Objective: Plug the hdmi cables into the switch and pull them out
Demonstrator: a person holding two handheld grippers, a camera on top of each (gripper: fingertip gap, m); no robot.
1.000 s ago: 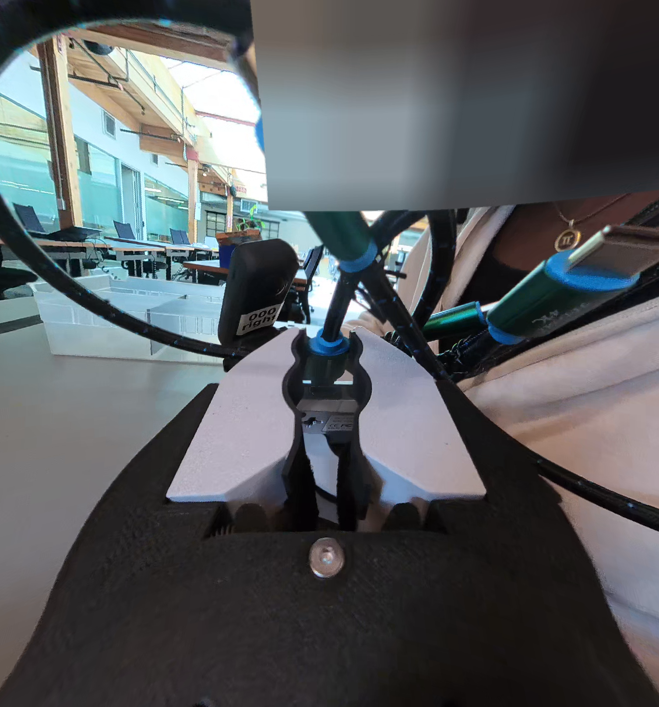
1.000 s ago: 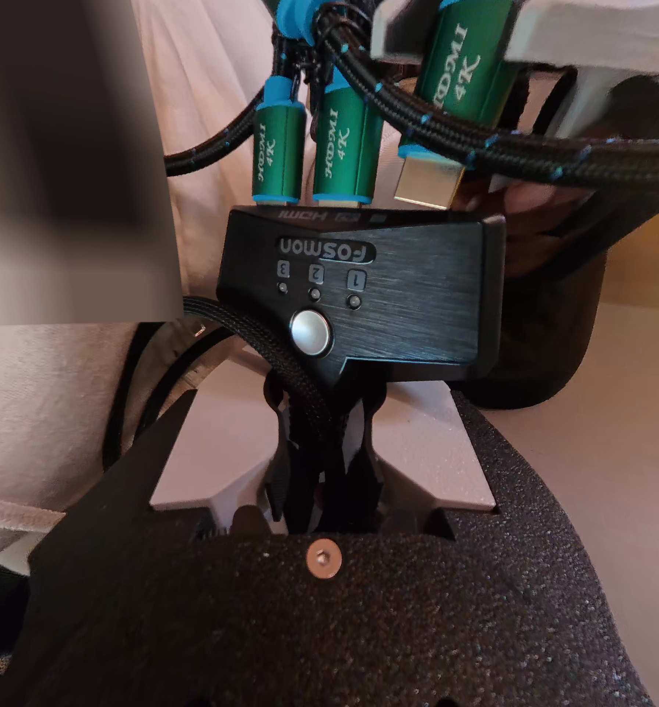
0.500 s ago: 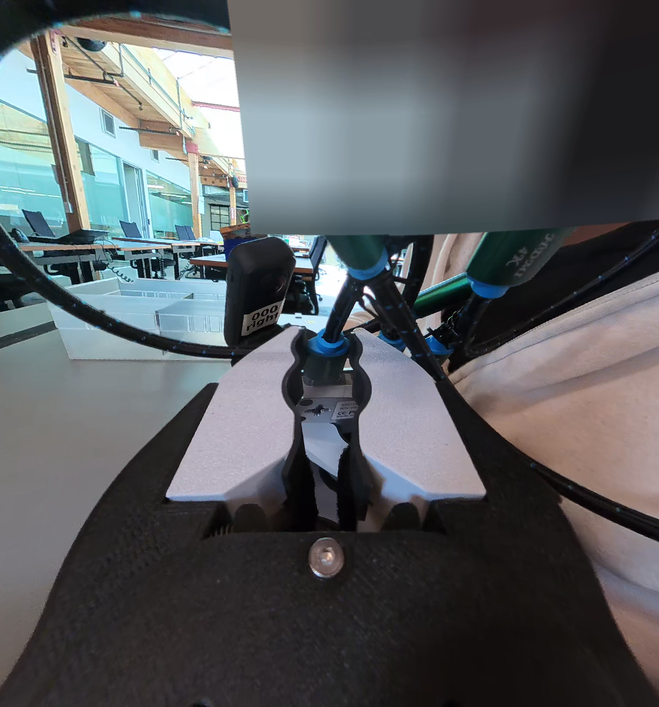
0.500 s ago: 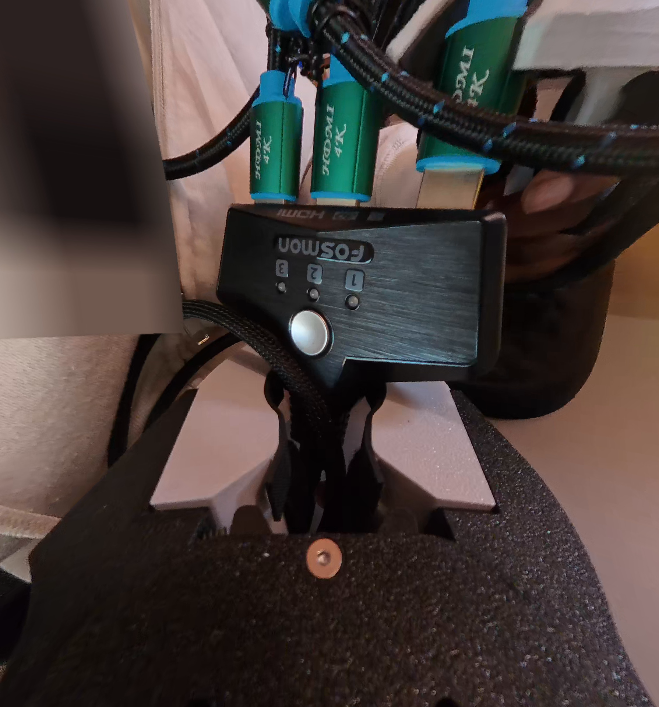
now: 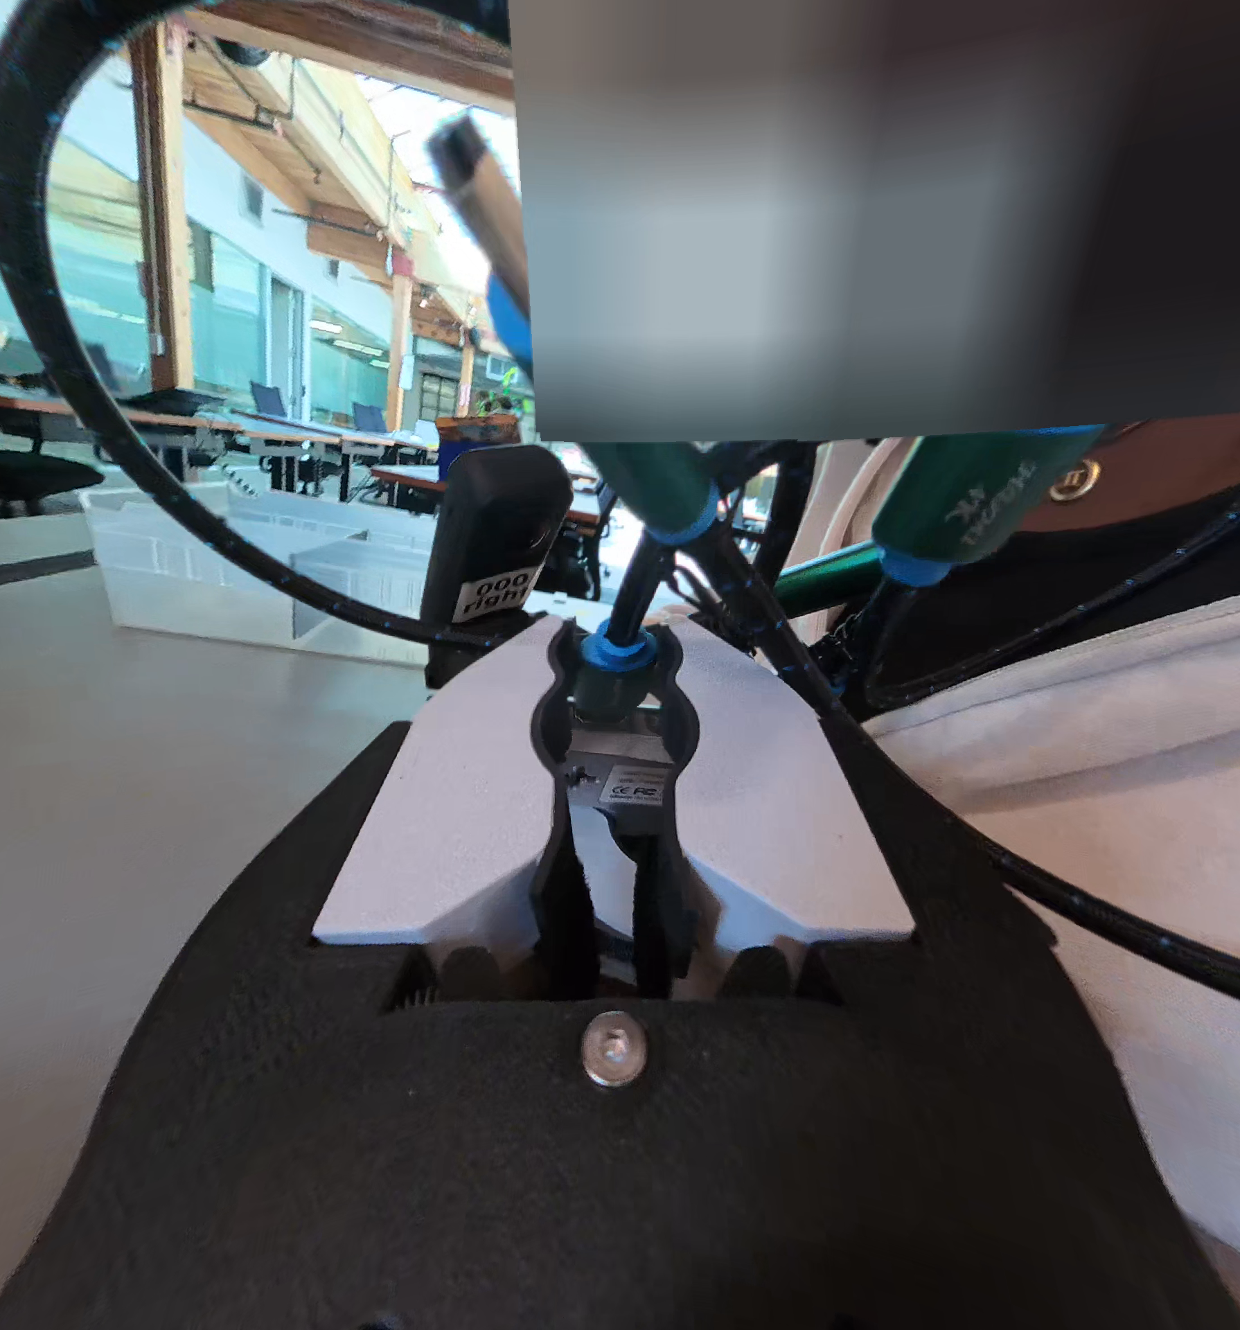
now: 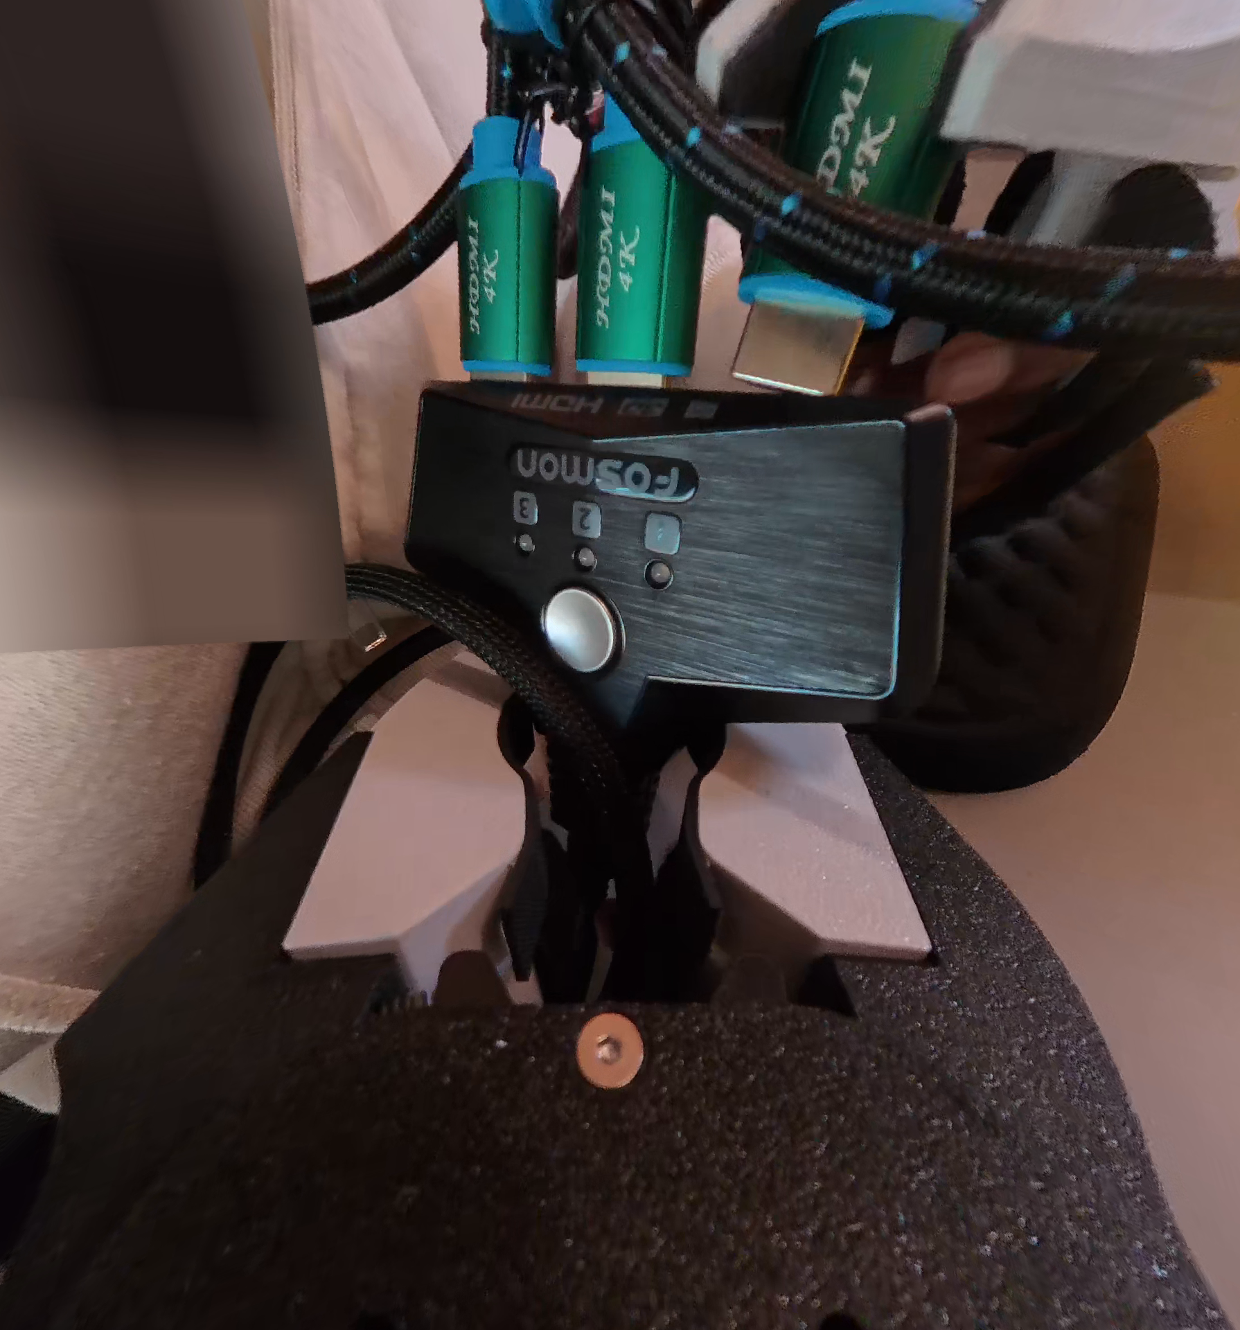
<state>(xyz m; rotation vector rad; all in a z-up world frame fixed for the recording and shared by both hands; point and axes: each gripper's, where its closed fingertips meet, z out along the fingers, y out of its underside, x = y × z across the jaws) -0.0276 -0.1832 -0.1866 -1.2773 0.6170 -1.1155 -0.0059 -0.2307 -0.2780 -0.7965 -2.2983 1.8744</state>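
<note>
Green third plug, in left tongs, just above switch.

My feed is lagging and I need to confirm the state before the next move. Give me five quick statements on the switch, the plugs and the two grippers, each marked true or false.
1. Two green plugs, one beside the other, sit seated in the black switch. True.
2. The third plug is fully seated. False: its metal tip is bare, above the switch.
3. The left gripper is shut on the third plug. True.
4. The right gripper is open and empty. False: it holds the switch.
5. The switch lies flat on the table. False: it is held up.
</note>
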